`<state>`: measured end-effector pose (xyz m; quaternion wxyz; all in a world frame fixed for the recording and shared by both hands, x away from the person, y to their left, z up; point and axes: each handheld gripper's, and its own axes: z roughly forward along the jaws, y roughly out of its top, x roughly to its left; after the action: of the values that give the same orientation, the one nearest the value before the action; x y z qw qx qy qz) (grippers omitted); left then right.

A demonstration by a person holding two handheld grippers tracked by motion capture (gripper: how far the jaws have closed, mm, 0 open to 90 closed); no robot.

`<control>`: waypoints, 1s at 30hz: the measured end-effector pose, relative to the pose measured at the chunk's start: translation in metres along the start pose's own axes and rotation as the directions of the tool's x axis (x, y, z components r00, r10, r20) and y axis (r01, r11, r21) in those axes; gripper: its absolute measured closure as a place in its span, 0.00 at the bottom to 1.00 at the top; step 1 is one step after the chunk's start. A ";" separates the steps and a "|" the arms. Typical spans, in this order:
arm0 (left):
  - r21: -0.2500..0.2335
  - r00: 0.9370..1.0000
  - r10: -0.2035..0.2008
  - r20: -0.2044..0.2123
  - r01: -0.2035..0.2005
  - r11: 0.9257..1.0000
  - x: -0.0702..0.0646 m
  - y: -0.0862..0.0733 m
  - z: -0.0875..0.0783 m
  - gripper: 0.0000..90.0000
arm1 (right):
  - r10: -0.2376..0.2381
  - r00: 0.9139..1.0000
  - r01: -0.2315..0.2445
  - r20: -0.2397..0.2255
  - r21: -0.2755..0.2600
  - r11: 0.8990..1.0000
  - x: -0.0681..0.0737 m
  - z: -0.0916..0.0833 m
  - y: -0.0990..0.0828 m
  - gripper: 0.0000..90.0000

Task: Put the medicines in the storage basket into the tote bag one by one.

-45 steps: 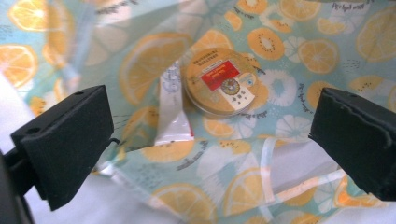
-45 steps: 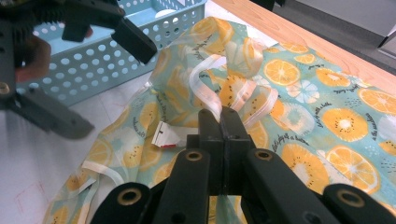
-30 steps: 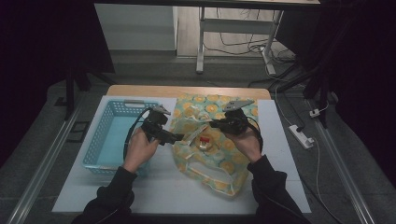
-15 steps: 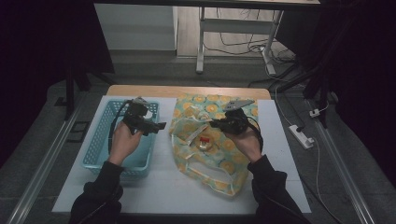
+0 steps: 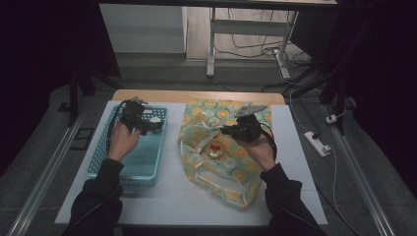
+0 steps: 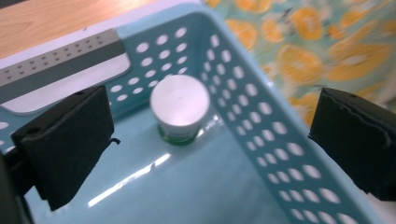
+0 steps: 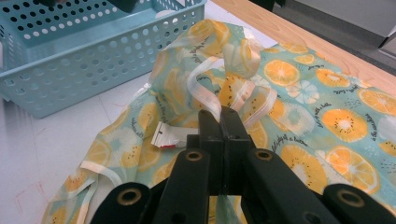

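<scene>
one white jar (image 6: 180, 108) in basket (image 6: 261, 135) between spread left jaws; right jaws pinching bag (image 7: 299, 116).

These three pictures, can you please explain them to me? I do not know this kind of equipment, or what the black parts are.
A person sits at a white table and holds a black two-jaw hand tool, called a gripper, in each hand. The high view looks down from above the person. The other two pictures come from small cameras that ride on the grippers, so the black jaws rise from the bottom edge.

On the table stand a light blue perforated plastic basket and a soft turquoise bag printed with orange slices. A small round jar with a white lid stands in a corner of the basket.

The left gripper hangs open above that jar and holds nothing. The right gripper is shut on the bag's pale strap and lifts the bag's edge.
</scene>
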<state>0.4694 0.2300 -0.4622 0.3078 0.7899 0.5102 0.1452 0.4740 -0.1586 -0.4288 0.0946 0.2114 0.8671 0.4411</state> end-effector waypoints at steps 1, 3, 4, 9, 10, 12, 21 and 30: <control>0.012 1.000 0.003 -0.011 -0.003 1.000 0.001 0.001 0.003 0.00 | 0.001 1.000 -0.001 0.000 0.000 1.000 0.000 0.000 0.000 1.00; 0.024 1.000 0.010 -0.022 -0.009 1.000 0.003 0.003 0.008 0.00 | 0.000 1.000 0.000 -0.001 0.003 1.000 0.000 0.001 0.000 1.00; 0.026 1.000 0.008 -0.020 -0.008 1.000 0.004 0.003 0.011 0.00 | 0.000 1.000 0.000 -0.001 0.003 1.000 0.000 0.001 -0.001 1.00; 0.066 0.999 0.018 -0.036 -0.016 0.998 0.009 0.005 0.025 0.00 | 0.002 1.000 -0.002 -0.001 0.001 1.000 -0.001 0.000 0.000 1.00; 0.068 0.999 0.017 -0.039 -0.014 0.998 0.010 0.005 0.027 0.00 | 0.003 1.000 -0.003 0.000 0.002 1.000 -0.001 0.000 -0.001 1.00; 0.076 0.999 0.013 -0.035 -0.010 0.997 0.012 0.004 0.030 0.00 | 0.002 1.000 -0.002 -0.001 0.002 1.000 -0.001 0.000 -0.001 1.00; 0.129 0.999 0.004 -0.038 0.001 0.992 0.016 0.000 0.048 0.02 | 0.001 1.000 -0.001 -0.001 0.001 1.000 -0.001 0.000 0.000 1.00; 0.139 0.998 0.030 -0.060 -0.021 0.990 0.012 0.003 0.050 0.33 | -0.003 1.000 0.003 -0.002 -0.001 1.000 0.001 0.000 0.000 1.00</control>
<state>0.5038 0.2227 -0.4992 0.2346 0.8109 0.5181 0.1378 0.4735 -0.1583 -0.4283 0.0943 0.2096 0.8672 0.4416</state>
